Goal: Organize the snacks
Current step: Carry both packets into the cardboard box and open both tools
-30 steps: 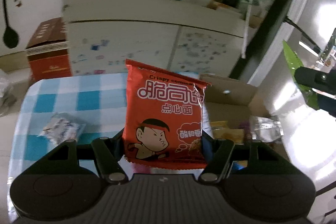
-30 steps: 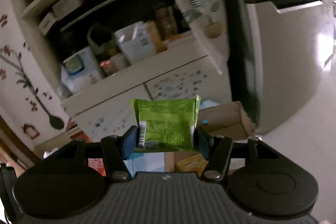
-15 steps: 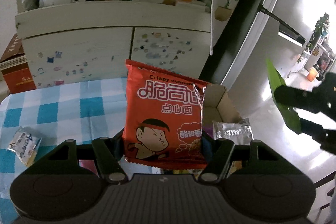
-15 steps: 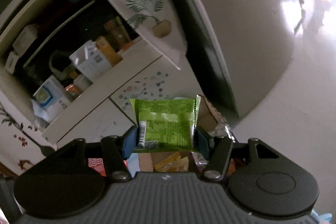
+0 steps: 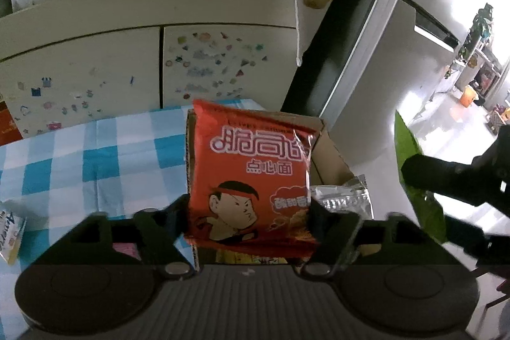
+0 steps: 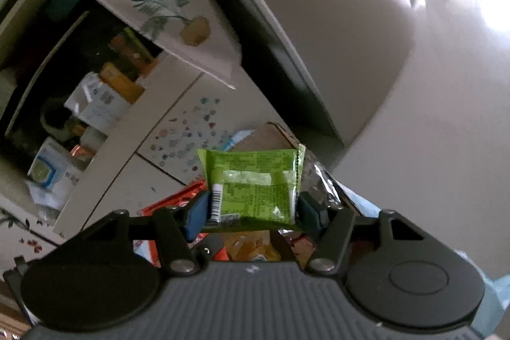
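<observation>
Both hands are at the drop-off step: each brings a snack over the open cardboard box (image 5: 331, 155) that sits at the right edge of the checked surface (image 5: 105, 155), beside the tall refrigerator (image 5: 366, 59).

The left gripper (image 5: 247, 212) has the red noodle packet (image 5: 251, 177) between its fingers, upright above the box mouth. Its jaws are opening, and the packet looks blurred and lower, as if slipping free.

The right gripper (image 6: 251, 212) carries the green packet (image 6: 251, 184), label side up. Its jaws are opening too, with a sliver of gap at the pads, so the pinch seems to be letting go. Below it lie a silver pouch (image 6: 322, 180) and other packets already in the box.

Next, I judge, both hands should lift clear and turn to what remains on the surface, such as the small white sachet (image 5: 11, 231) near its left edge.
</observation>
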Demonstrator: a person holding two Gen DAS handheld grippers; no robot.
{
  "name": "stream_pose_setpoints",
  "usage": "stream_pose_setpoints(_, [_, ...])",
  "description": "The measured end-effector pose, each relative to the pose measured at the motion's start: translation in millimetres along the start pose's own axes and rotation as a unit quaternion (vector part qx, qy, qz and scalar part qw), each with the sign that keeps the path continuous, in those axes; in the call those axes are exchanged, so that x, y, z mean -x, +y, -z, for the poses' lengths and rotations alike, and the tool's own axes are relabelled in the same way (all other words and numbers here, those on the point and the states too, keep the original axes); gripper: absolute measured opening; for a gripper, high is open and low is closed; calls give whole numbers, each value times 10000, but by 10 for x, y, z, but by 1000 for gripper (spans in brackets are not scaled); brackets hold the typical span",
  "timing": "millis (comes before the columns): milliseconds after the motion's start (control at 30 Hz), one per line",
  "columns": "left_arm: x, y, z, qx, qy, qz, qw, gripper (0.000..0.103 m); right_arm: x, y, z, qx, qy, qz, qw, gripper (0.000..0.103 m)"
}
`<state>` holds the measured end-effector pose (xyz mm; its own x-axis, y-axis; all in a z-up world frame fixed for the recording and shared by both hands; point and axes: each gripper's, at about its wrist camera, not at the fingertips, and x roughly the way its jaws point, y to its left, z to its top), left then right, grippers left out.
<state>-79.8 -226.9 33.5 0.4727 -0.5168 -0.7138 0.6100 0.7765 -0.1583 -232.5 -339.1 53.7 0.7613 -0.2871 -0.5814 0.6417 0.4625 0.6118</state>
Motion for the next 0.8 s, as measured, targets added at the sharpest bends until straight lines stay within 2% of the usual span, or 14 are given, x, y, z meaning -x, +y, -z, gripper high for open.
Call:
stream_pose_setpoints(67, [16,10,-3,38,-46,-59,10000,96,-13,-31,-12,-128,36,6,9999,73])
stream_pose_setpoints(167, [55,45,-28,89,-71,-102,9999,99,17,-22,-18,-117,-51,-24,9999,77])
stream_pose_setpoints(433, [202,193,-86,179,-131,-104,9997,99,9,14,-13,-60,-69,-53,9999,77])
stream_pose_setpoints(800, [393,538,-54,67,-138,-384,9991,99,-66,220,84,380,46,-181,9991,77])
